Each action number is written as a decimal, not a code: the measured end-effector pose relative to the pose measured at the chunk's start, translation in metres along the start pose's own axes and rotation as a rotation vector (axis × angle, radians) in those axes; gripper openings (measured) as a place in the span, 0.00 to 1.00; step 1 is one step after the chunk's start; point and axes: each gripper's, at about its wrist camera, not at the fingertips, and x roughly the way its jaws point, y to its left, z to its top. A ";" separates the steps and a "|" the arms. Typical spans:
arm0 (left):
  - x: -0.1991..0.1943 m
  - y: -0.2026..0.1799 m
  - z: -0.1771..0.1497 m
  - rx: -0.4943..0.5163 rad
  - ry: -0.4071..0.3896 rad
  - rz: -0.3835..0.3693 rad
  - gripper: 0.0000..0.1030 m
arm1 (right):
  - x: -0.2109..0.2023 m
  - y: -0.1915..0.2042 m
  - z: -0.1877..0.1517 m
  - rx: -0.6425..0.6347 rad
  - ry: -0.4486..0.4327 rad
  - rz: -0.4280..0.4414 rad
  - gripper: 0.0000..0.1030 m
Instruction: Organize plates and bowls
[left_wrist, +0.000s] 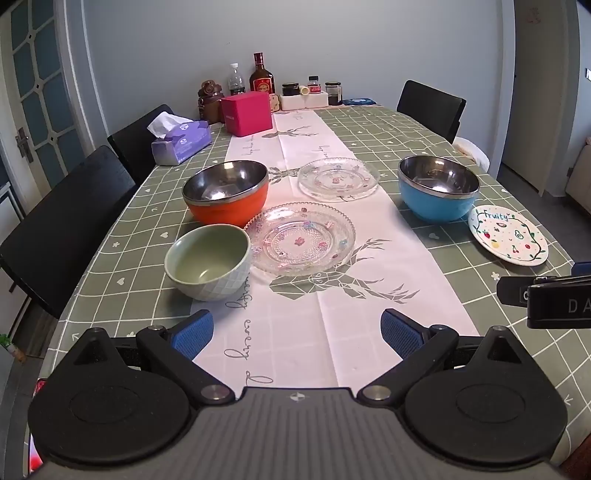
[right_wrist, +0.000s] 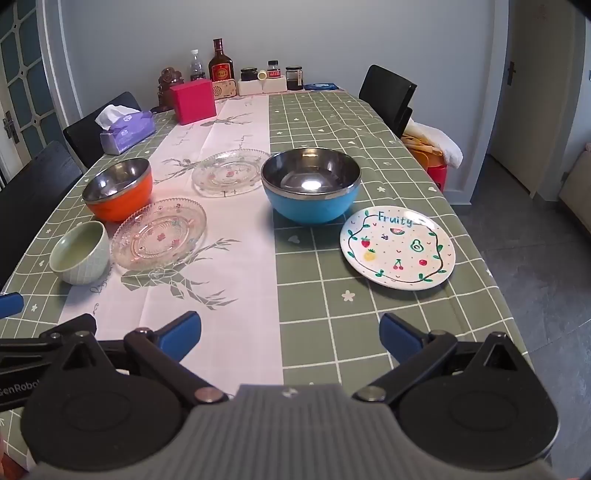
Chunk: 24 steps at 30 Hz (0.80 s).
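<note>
From the left wrist view, the left gripper (left_wrist: 297, 332) hangs over the near end of the table (left_wrist: 517, 350) with its 2 ribbed blue pads spread wide and nothing between them. Ahead lie 6 pieces of tableware on a green checked cloth with a pale runner (left_wrist: 295, 332) down its middle. The small green bowl (left_wrist: 208, 261), glazed smooth inside and diamond-textured outside, sits nearest, just beside a round beaded glass plate (left_wrist: 300, 238) with tiny flowers. Behind them stands the orange bowl (left_wrist: 226, 192) with a shiny steel lining, and a second glass plate (left_wrist: 338, 179) lies farther back. The blue steel-lined bowl (left_wrist: 439, 192) sits to the right, near the white fruit plate (left_wrist: 508, 235). From the right wrist view, the right gripper (right_wrist: 290, 334) also stands with its pads spread wide, pinching nothing. The fruit plate (right_wrist: 398, 247), flat and painted with small fruits, lies closest, with the blue bowl (right_wrist: 311, 184) just behind it. A tissue box (right_wrist: 127, 131), a pink box (right_wrist: 194, 101) and several bottles (right_wrist: 221, 61) stand at the far end.
</note>
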 end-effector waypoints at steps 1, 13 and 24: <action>0.000 0.000 0.000 0.000 0.000 0.002 1.00 | 0.000 0.000 0.001 -0.001 -0.001 0.000 0.98; 0.000 0.009 -0.001 -0.007 0.008 0.001 1.00 | 0.003 0.005 -0.002 -0.007 0.015 -0.002 0.98; 0.001 0.010 -0.001 -0.009 0.008 0.011 1.00 | 0.006 0.001 -0.002 -0.014 0.021 0.008 0.98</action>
